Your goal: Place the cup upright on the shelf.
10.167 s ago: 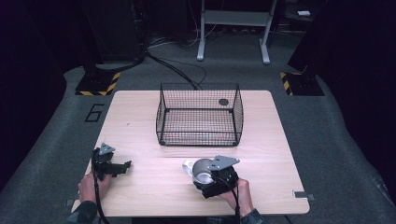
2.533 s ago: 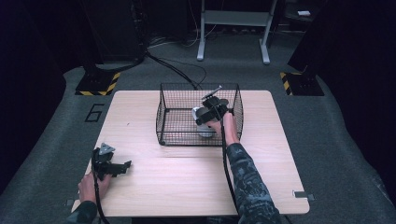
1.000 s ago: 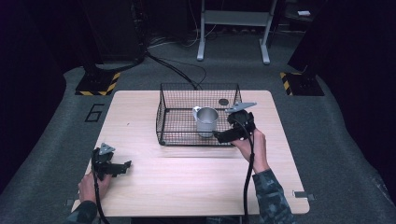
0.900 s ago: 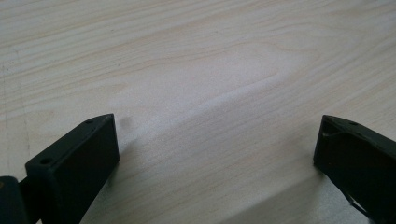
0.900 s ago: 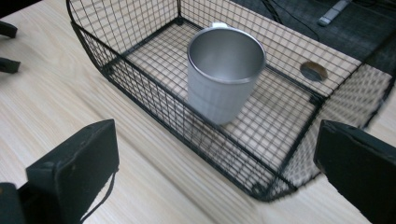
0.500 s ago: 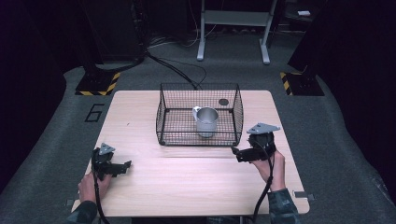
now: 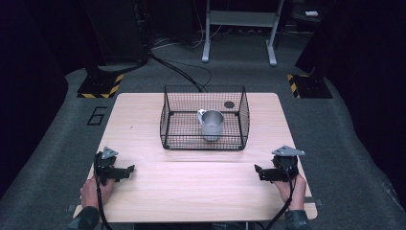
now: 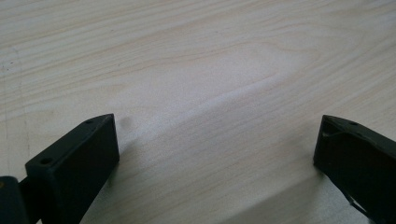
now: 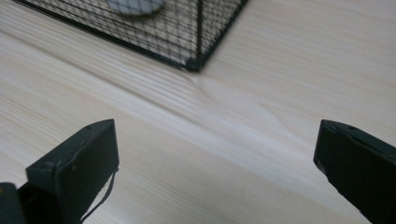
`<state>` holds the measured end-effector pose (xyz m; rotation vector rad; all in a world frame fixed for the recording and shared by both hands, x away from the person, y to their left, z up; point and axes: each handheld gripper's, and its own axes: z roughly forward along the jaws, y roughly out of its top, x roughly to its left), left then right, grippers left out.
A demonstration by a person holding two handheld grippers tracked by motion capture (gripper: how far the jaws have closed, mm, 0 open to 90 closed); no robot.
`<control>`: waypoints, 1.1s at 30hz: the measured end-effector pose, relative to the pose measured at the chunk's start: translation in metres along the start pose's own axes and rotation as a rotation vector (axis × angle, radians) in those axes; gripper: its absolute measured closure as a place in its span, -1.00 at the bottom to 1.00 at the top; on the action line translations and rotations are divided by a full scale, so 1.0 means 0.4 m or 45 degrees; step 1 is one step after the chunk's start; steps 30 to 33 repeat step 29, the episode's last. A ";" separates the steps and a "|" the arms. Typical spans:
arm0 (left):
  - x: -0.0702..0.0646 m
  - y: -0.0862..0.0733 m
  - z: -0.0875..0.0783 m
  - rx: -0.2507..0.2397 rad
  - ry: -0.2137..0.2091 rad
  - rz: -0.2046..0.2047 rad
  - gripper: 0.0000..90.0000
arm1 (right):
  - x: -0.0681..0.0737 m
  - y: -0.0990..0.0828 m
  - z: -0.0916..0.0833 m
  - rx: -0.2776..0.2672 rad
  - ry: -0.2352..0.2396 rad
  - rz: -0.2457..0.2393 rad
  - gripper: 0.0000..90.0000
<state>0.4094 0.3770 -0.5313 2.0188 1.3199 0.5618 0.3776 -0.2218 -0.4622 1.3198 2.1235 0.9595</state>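
A metal cup (image 7: 211, 124) stands upright inside the black wire basket (image 7: 242, 115) at the middle of the far half of the pale wooden counter (image 7: 201, 191), its open mouth facing up and its long axis vertical; its handle juts toward the left and slightly away from the person. The cup sits toward the right half of the basket floor, apart from the walls. The left gripper (image 7: 125, 170) rests on the counter near the person's left corner, held in the left hand (image 7: 93, 190), fingers (image 8: 74, 163) spread wide with nothing but bare wood between them, aimed across toward the right. The right gripper (image 7: 261, 172) lies near the right edge in the right hand (image 7: 292, 187), fingers (image 9: 77, 158) likewise wide apart and empty, pointing left. In the right gripper view a basket corner (image 9: 194, 65) lies ahead. Both grippers are well apart from the basket.
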 end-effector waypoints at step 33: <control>-0.001 0.000 0.000 0.000 0.004 -0.001 -1.00 | -0.071 -0.156 0.082 0.074 -0.045 0.070 -1.00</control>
